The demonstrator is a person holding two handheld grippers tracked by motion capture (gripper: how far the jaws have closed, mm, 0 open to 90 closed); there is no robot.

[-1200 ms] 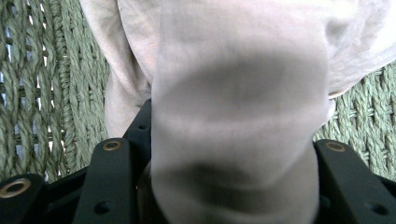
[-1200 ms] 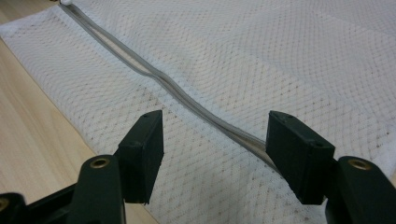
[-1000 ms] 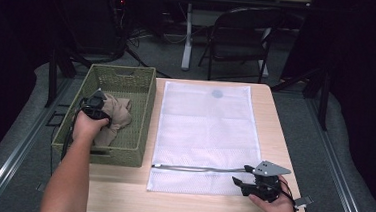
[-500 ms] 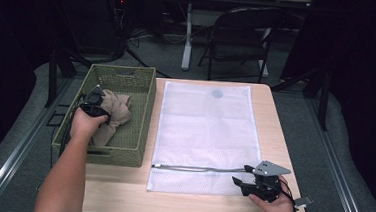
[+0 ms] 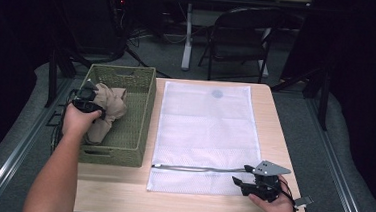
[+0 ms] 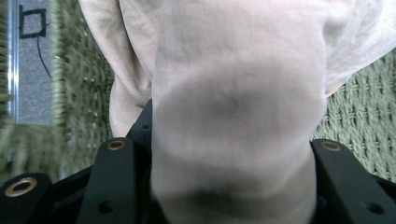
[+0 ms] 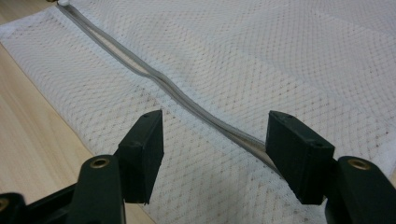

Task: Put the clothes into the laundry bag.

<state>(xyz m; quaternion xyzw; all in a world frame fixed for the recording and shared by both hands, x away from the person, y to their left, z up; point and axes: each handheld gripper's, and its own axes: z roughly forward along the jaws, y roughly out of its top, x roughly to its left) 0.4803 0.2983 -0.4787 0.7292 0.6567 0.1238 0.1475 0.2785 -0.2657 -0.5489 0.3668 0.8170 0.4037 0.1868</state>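
A beige cloth (image 5: 112, 105) hangs bunched over the green woven basket (image 5: 147, 114) at the table's left. My left gripper (image 5: 89, 102) is shut on it. In the left gripper view the cloth (image 6: 233, 88) bulges thickly between both black jaws of the left gripper (image 6: 224, 149), with the basket's weave (image 6: 364, 121) behind it. A white mesh bag (image 5: 207, 130) lies flat in the middle of the table, its grey zipper (image 5: 196, 168) near the front edge. My right gripper (image 5: 239, 181) stands open at the bag's front right corner. Its jaws (image 7: 215, 156) straddle the zipper (image 7: 187, 100) just above the mesh (image 7: 280, 56).
Bare wooden table (image 5: 120, 191) runs along the front edge and shows again beside the bag (image 7: 32, 126). A folding chair (image 5: 241, 34) and a table leg (image 5: 187, 36) stand on the floor beyond the far edge. Metal rails (image 5: 18, 144) run along the left.
My left hand has risen, lifting the beige cloth higher out of the basket. The right gripper has stayed put over the zipper.
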